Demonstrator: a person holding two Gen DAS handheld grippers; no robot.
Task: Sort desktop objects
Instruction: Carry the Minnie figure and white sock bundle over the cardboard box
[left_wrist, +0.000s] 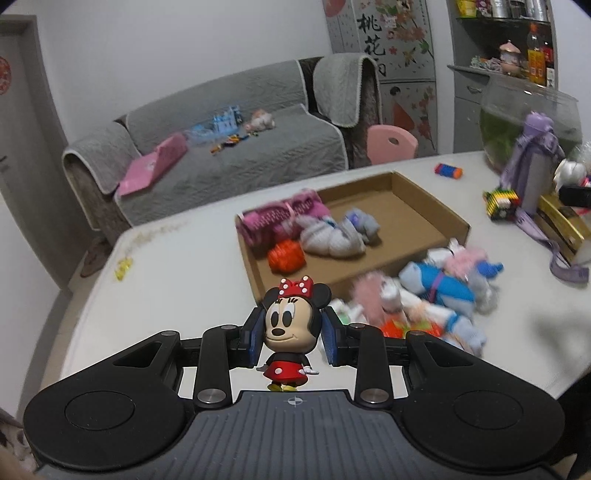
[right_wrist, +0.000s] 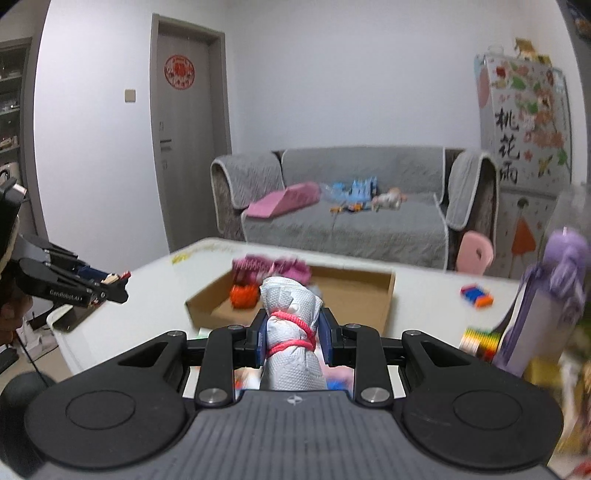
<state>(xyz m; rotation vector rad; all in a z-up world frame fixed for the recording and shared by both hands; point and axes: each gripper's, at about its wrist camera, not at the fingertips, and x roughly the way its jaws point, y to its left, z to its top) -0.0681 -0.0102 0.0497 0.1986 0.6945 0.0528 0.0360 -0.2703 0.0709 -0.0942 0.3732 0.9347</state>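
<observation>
Left gripper (left_wrist: 292, 332) up off the worktop (left_wrist: 177, 280), jaws nearly closed and clamped on the head of a Minnie figure (left_wrist: 290, 332), which hangs upright between the blue pads, feet clear of the surface. Ahead sits the cardboard tray (left_wrist: 421, 206), holding a pink bundle (left_wrist: 280, 218), an orange ball (left_wrist: 286, 256) and a grey bundle (left_wrist: 338, 232) at its left end. Just right of the tray's near edge, a blurred heap of rolled cloths (left_wrist: 436, 291) lies on the worktop. Over on the right, the right gripper (right_wrist: 291, 338) has its jaws pinched onto a white roll (right_wrist: 291, 332) tied with pink cord, held upright, above the tray's near edge. Purple bottle (right_wrist: 546, 299) stands far right.
</observation>
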